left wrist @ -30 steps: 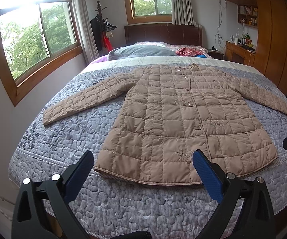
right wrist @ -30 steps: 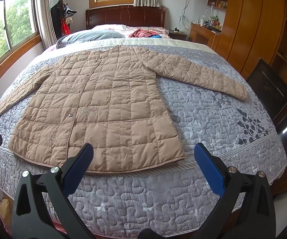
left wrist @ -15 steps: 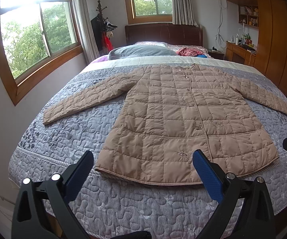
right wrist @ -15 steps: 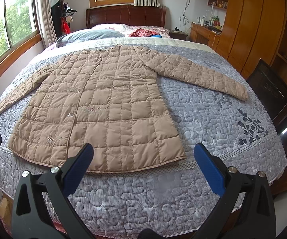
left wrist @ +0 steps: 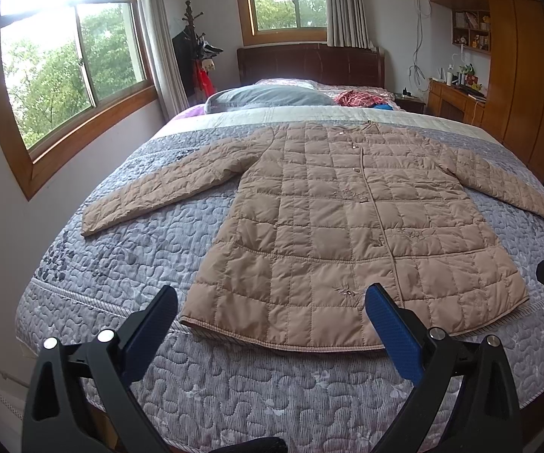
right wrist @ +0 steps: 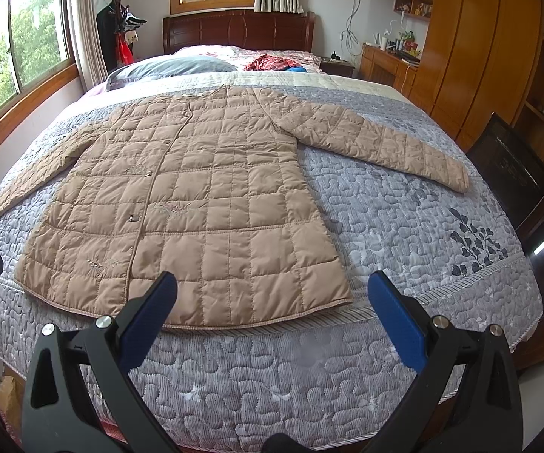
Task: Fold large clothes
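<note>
One tan quilted coat (left wrist: 347, 226) spread flat, front up, buttoned placket down the middle, on the grey patterned bedspread (left wrist: 234, 396) of one bed. Hem nearest, just inside the near edge of the bed, with a strip of bare bedspread between hem and mattress edge. Two sleeves, both stretched outward: left sleeve (left wrist: 166, 185) angling toward the left bed edge, cuff stopping short of it; right sleeve (right wrist: 377, 147) angling toward the right edge, cuff also short of it. Broad bare bedspread beside the coat body on either side, below each sleeve; wider on the right (right wrist: 423, 234) in the right wrist view. Collar toward the far end, near a pale band of bedding and one grey pillow (left wrist: 268, 96); a red garment (left wrist: 358, 97) past it, well apart from the coat.

Two tools, both gaping wide and holding nothing. Left tool (left wrist: 272, 319) hovering off the near edge, in front of the left half of the hem. Right tool (right wrist: 272, 302) hovering likewise, in front of the hem's right corner. Neither touching fabric.

Two windows, one on the left wall (left wrist: 71, 71), one on the far wall. One coat rack (left wrist: 192, 45) in the far left corner. Wooden wardrobe (right wrist: 479, 49) along the right wall, close to the bed's right side.
</note>
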The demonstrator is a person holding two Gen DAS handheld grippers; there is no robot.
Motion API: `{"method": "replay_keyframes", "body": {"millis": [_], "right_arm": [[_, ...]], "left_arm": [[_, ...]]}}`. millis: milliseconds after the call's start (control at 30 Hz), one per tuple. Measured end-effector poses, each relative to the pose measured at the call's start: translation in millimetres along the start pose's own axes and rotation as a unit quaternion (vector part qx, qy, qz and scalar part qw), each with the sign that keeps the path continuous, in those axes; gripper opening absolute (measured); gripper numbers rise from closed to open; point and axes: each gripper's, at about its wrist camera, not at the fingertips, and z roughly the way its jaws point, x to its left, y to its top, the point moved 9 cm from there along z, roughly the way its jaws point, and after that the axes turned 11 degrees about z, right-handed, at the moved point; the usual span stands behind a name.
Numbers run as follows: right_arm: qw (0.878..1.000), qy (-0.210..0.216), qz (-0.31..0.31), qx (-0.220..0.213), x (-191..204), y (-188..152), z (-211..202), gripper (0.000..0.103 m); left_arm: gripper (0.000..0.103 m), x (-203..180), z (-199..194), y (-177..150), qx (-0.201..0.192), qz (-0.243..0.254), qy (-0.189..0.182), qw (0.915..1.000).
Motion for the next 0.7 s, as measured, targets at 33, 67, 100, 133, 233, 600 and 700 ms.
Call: {"method": "replay_keyframes", "body": {"millis": [33, 67, 100, 133, 233, 600, 700], "right_arm": [[1.0, 0.0, 0.0, 0.0, 0.3, 0.1, 0.2, 0.1], [1.0, 0.001, 0.0, 0.0, 0.6, 0.0, 0.2, 0.1], [1.0, 0.001, 0.0, 0.0, 0.3, 0.1, 0.0, 0.1], [1.0, 0.0, 0.0, 0.0, 1.1, 0.7, 0.3, 0.1], [1.0, 0.001, -0.001, 0.0, 1.0, 1.2, 0.3, 0.1], [1.0, 0.0, -0.001, 0.002, 2.0, 2.8, 2.4, 0.1], [1.0, -0.004, 0.0, 0.003, 1.5, 5.4, 6.7, 0.1]], "left_arm": [[0.099, 0.0, 0.0, 0.0, 0.0, 0.0, 0.0, 1.0], [0.099, 0.1, -0.1, 0.0, 0.0, 0.0, 0.0, 1.0], [0.099, 0.4, 0.3, -0.3, -0.001, 0.0, 0.001, 1.0], [0.099, 0.3, 0.1, -0.6, -0.001, 0.0, 0.001, 1.0], [0.099, 0.5, 1.5, 0.3, -0.001, 0.001, 0.001, 1.0], [0.099, -1.4, 3.4, 5.2, -0.002, 0.008, 0.004, 1.0], [0.099, -3.6, 7.4, 6.9, 0.0, 0.013, 0.004, 0.9999]]}}
